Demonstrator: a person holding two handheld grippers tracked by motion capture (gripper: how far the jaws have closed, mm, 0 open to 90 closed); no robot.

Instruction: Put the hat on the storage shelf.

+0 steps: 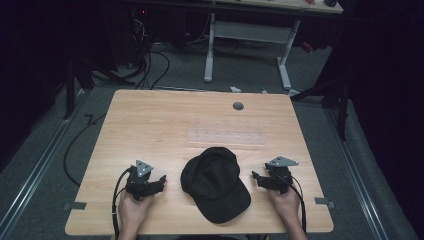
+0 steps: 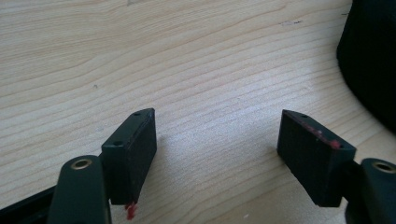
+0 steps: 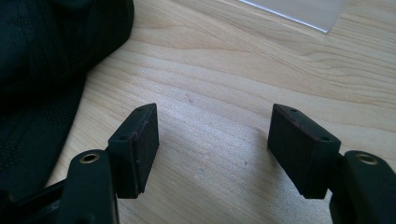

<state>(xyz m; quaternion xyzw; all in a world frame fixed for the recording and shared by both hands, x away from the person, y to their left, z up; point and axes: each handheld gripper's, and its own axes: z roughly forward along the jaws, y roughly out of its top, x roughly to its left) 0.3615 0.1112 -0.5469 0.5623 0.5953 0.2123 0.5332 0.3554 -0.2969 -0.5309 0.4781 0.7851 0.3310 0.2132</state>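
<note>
A black baseball cap (image 1: 216, 184) lies on the wooden table (image 1: 150, 125) near its front edge, brim toward the person. My left gripper (image 1: 161, 181) rests on the table just left of the cap, open, nothing between its jaws (image 2: 217, 140); the cap's edge (image 2: 369, 60) shows at the right of the left gripper view. My right gripper (image 1: 256, 179) sits just right of the cap, also open and empty (image 3: 212, 140). The cap's dark fabric (image 3: 51, 60) is at the left of the right gripper view. Neither gripper touches the cap.
A clear plastic strip (image 1: 227, 136) lies flat on the table beyond the cap; its corner (image 3: 299, 11) shows in the right gripper view. A grey cable hole (image 1: 238, 106) sits near the far edge. A white desk frame (image 1: 247, 45) and cables stand on the floor beyond.
</note>
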